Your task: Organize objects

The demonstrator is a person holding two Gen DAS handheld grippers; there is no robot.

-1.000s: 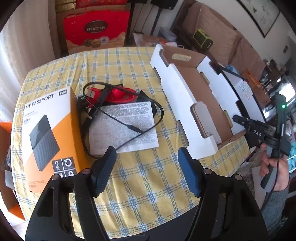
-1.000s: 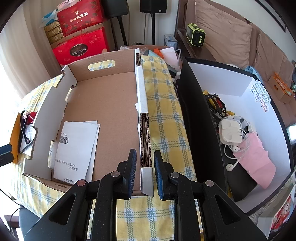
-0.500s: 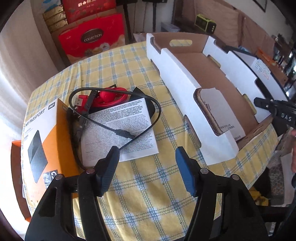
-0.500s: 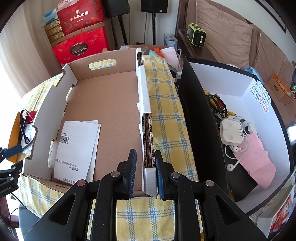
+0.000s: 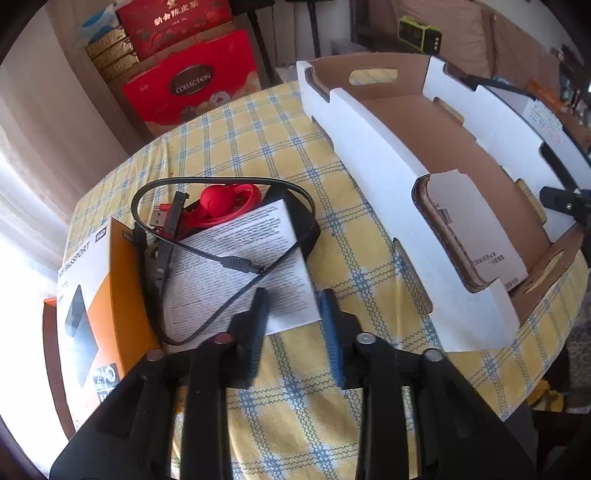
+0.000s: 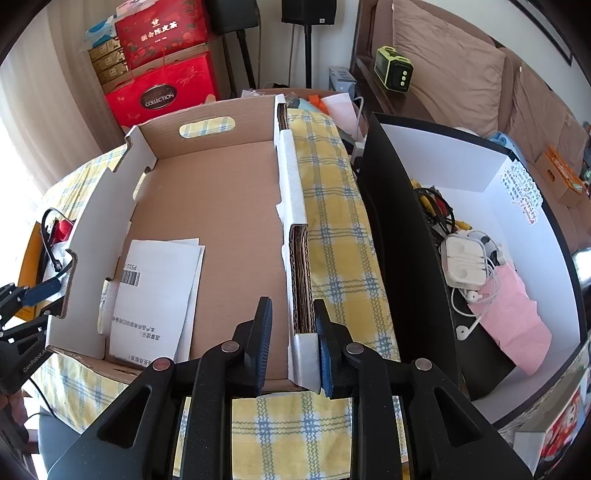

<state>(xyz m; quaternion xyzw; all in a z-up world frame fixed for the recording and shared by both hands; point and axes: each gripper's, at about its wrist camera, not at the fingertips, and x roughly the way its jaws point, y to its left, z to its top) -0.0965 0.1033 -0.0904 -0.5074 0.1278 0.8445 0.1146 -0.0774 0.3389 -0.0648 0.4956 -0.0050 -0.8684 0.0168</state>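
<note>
A red gift box [image 6: 159,96] printed "COLLECTION" stands at the upper left of the frame, with another red box [image 6: 162,31] bearing gold characters stacked on it and tan cartons [image 6: 105,64] beside them. Top centre, a black speaker [image 6: 308,11] sits on a stand. A green-and-black device [image 6: 393,68] rests on a dark ledge, upper right, before a brown sofa cushion [image 6: 445,70]. A yellow-and-blue checked cloth [image 5: 280,155] covers the tabletop.

Yellow-and-blue checked tablecloth [image 5: 280,147], orange box [image 5: 110,295], red earphones [image 5: 221,203], black cable [image 5: 218,254], white-and-brown tray [image 6: 221,206]
</note>
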